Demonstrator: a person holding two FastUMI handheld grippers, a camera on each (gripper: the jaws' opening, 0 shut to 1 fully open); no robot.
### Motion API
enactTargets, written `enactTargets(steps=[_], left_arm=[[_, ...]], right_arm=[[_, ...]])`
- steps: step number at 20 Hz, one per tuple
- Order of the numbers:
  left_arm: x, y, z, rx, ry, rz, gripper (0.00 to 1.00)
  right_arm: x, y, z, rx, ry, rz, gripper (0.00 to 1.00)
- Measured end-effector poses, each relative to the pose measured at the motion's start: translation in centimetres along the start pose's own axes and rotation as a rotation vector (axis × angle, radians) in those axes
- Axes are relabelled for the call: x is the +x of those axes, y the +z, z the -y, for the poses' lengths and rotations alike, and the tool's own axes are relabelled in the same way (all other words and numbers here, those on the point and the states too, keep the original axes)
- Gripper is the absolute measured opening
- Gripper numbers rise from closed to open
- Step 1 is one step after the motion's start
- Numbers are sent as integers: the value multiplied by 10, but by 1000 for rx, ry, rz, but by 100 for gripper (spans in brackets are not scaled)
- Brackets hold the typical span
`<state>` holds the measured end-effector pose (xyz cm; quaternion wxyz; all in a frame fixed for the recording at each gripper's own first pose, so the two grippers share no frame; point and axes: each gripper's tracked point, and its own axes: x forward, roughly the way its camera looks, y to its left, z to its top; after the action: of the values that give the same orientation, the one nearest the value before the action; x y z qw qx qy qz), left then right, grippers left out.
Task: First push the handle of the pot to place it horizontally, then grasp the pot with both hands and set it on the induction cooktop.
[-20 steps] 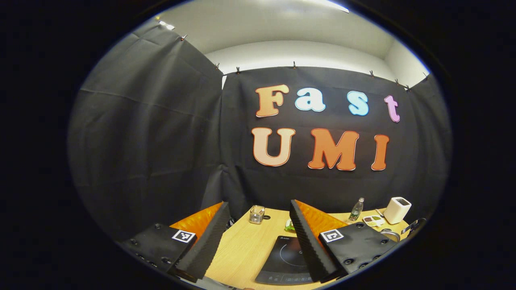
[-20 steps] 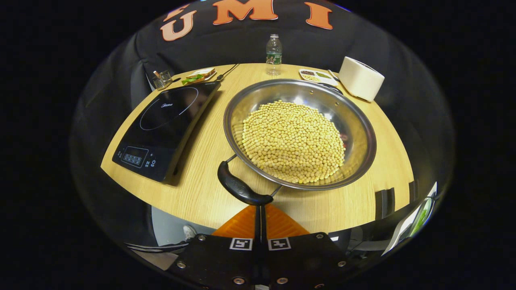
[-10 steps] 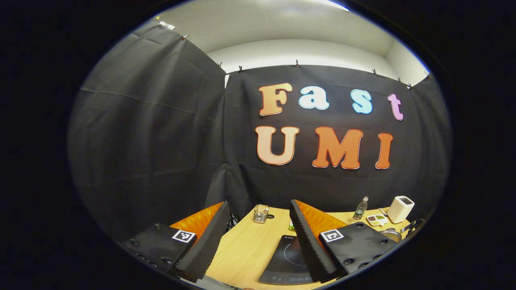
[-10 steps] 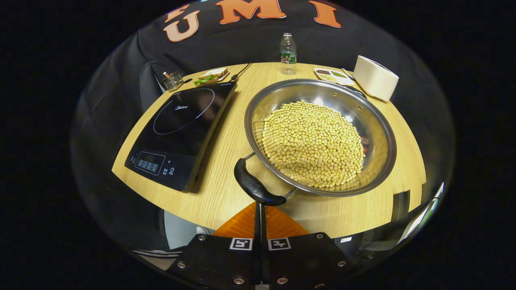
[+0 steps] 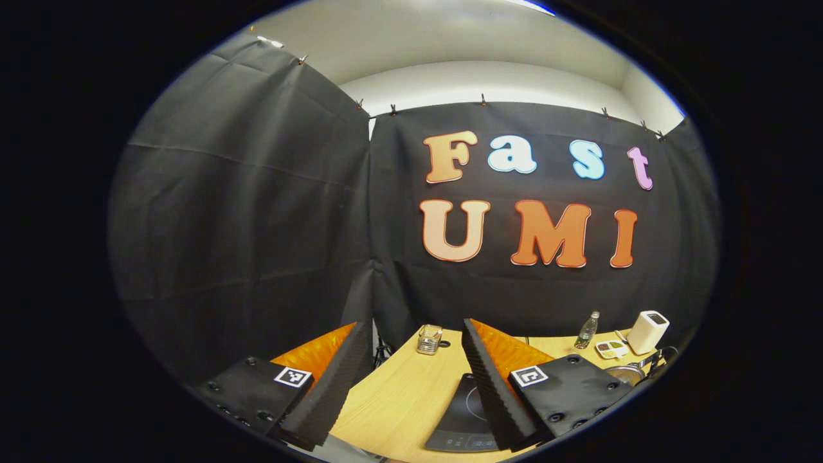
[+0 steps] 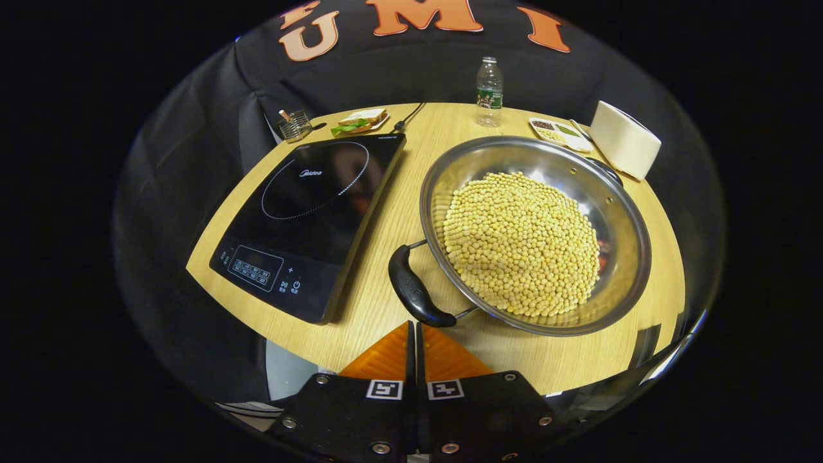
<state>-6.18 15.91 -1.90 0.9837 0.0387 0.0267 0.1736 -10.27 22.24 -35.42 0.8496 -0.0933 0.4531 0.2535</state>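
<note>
My right gripper, fingers pressed together and empty, sits just short of the pot's handle; I'm at the push step. Beyond, the pot rests beside the induction cooktop. My left gripper waits open, raised.

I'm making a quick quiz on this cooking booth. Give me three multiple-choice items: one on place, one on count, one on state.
1. In the right gripper view, the induction cooktop lies where relative to the pot?
A left
B right
C underneath

2. How many water bottles stand on the table?
A one
B two
C three

3. The right gripper is
A open
B shut, holding nothing
C shut on the handle

Key: 1 A, the cooktop sits beside the pot's left rim. 2 A, a single bottle at the far edge. 3 B, its fingers meet just short of the handle.
</note>
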Motion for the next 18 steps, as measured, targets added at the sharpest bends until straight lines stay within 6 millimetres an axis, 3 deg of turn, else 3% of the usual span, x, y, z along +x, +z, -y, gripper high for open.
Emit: enactTargets(steps=[7,18], left_arm=[[-10,0,-27,9,69,2,98],[-27,-1,-49,24,128,4,98]], right_arm=[[8,15,-16,5,42,9,0],[23,36,-31,-8,74,33,0]])
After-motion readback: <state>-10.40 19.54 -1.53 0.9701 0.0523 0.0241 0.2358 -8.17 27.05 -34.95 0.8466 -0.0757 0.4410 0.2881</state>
